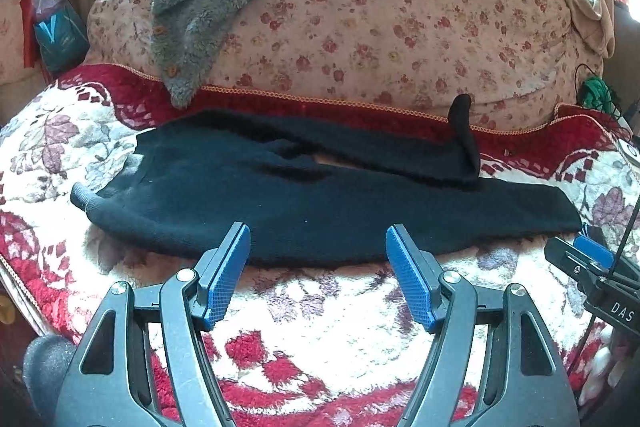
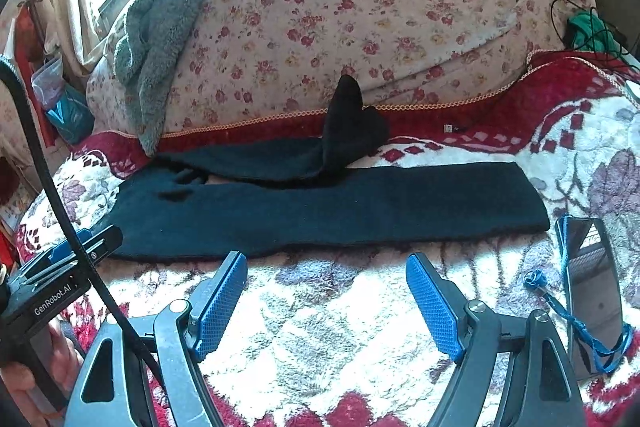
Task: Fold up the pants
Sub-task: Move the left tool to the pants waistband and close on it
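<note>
Black pants lie spread across a red-and-white floral blanket, waist to the left and legs to the right. The near leg lies flat; the far leg's end sticks up against the floral bedding. In the right wrist view the pants stretch across the middle. My left gripper is open and empty, its fingertips at the pants' near edge. My right gripper is open and empty, just short of the near edge. Each gripper shows at the edge of the other's view.
A big floral quilt bundle lies behind the pants, with a grey fleece garment draped on it. A phone on a blue lanyard lies on the blanket at the right. Green cloth and black cables sit at the far right.
</note>
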A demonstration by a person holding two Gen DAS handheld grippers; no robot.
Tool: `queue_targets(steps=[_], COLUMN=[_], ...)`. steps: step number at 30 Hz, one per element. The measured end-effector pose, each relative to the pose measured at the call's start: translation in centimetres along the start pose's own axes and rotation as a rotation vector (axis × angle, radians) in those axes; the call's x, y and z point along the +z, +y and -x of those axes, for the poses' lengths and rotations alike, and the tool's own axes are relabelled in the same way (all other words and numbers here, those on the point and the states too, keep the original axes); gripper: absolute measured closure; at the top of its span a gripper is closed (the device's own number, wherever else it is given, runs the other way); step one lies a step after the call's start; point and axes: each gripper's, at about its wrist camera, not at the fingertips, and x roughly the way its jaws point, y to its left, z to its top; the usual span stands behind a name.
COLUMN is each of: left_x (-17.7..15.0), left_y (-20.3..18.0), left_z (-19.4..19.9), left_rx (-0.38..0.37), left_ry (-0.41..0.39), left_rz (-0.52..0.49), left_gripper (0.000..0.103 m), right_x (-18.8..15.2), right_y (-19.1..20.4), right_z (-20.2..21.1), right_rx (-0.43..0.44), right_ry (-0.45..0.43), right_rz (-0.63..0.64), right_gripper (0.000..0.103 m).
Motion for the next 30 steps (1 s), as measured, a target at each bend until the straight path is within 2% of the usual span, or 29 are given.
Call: queue_targets(steps=[14,19,25,30], left_x=[0.1,-0.1,-0.4,-0.9], left_y=[2.0,3.6,6.7,10.7], left_z=[-0.7,-1.4,-2.2,-2.8], left_rx=[0.021,0.053,0.094,0.124], left_ry=[0.029,0.048,0.073,0.103], left_rz=[0.051,0.082,0.145,0.247], left_gripper=[0.032,0.032,0.032,0.032], right_x=[-0.2,-0.3,-0.3,-0.4], right_y=[-0.9,-1.5,-1.8,-2.1], right_z=[-0.8,-1.3,-2.1,-2.7], right_rx=[-0.001,-0.01,-0.015,-0.019], right_ry=[0.028,0.041,0.062,0.074], right_rz=[-0.025,-0.037,-0.039,-0.047], right_gripper=[0.022,0.022,0.022,0.022])
